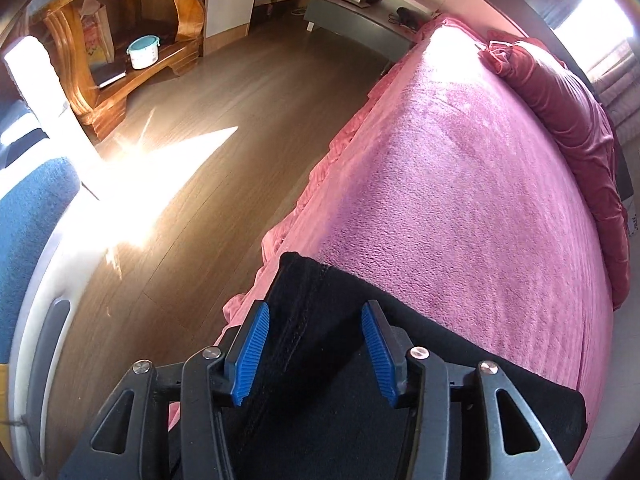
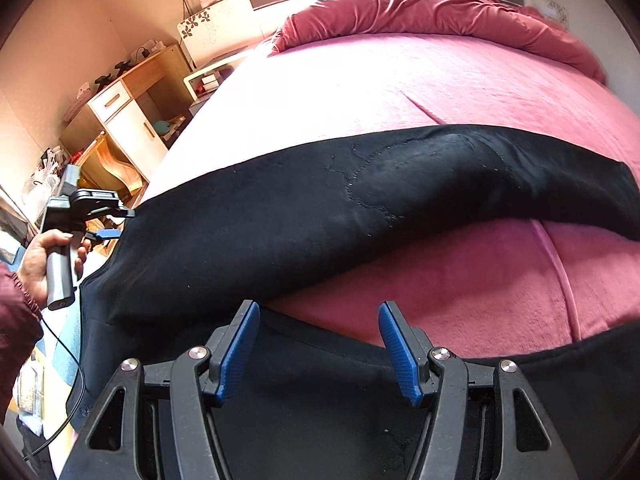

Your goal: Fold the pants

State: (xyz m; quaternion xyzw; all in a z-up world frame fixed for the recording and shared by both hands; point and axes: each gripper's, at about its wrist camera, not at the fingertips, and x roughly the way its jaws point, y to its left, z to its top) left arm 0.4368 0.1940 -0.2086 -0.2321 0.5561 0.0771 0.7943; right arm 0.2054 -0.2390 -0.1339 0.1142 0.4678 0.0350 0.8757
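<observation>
Surface: bed with pink fleece blanket [image 2: 440,92]; crumpled red duvet [image 2: 420,4] at the far end. Room: wood-plank floor [image 1: 224,92]; wooden shelf unit [image 1: 120,40] holding a white pot with a teal lid [image 1: 143,53]; wooden desk with white drawers [image 2: 120,112]. Black pants [image 2: 320,208]: spread on the blanket, one leg running across the bed, the other nearer the right gripper.

Left gripper [image 1: 314,348]: jaws apart over the pants' edge at the bedside, nothing clamped; seen from the right wrist view, person's hand [image 2: 44,264] holds its handle.

Right gripper [image 2: 320,344]: jaws apart above black fabric, released.
</observation>
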